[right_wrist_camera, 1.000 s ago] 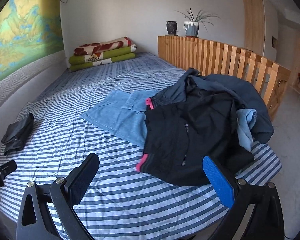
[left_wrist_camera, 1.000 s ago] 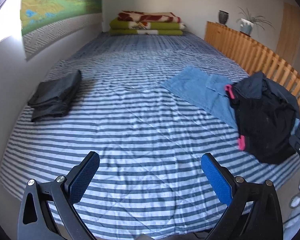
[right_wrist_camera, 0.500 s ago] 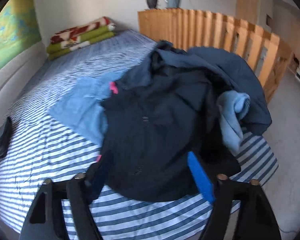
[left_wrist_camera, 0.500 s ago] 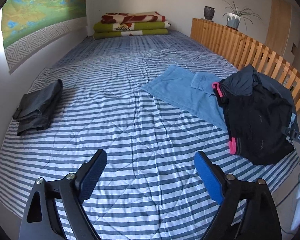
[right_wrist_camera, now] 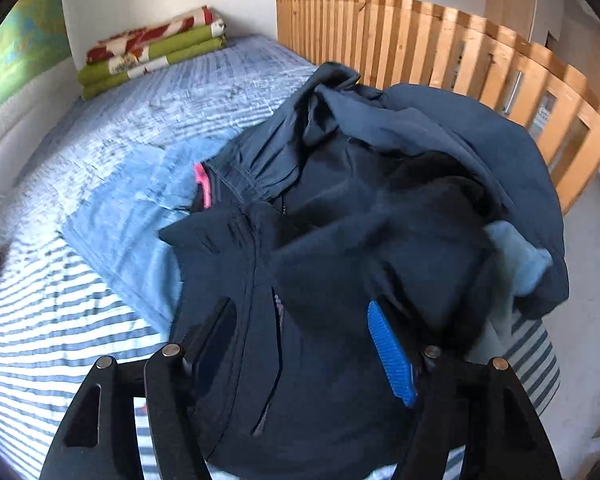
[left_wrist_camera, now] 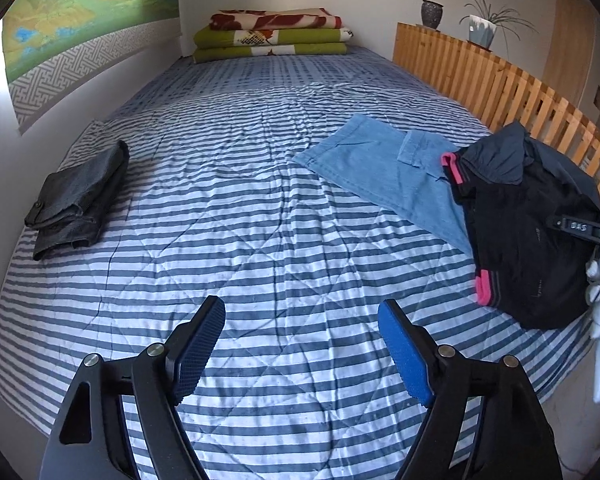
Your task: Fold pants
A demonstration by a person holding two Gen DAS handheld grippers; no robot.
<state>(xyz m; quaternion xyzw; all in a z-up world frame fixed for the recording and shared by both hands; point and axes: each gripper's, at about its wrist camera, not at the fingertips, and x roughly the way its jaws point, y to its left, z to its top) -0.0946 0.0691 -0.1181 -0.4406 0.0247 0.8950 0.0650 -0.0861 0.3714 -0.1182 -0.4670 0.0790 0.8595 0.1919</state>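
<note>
On the far left of the striped bed, close to the wall, lies a folded dark garment, flat and well apart from everything else. Above it on the wall hangs a green and yellow picture. At the far end of the bed sits a stack of blankets, red-patterned on top and green below.

The left gripper hovers over the near middle of the bed with its jaws spread wide and nothing between them; only bare stripes show in the gap.

Right of centre, a light blue garment lies spread flat, its right part buried under a heap of dark clothes. The top piece in the heap is black with pink trim; it may be the pants, though its shape is too crumpled to tell. A navy piece bunches at the far side of the heap, and a bit of light blue cloth pokes out on its right.

The right gripper is at the near edge of the heap, jaws spread, with dark fabric lying between the blue pads but not pinched.

Along the right side runs a wooden rail, with a dark vase and a potted plant on its far end.
</note>
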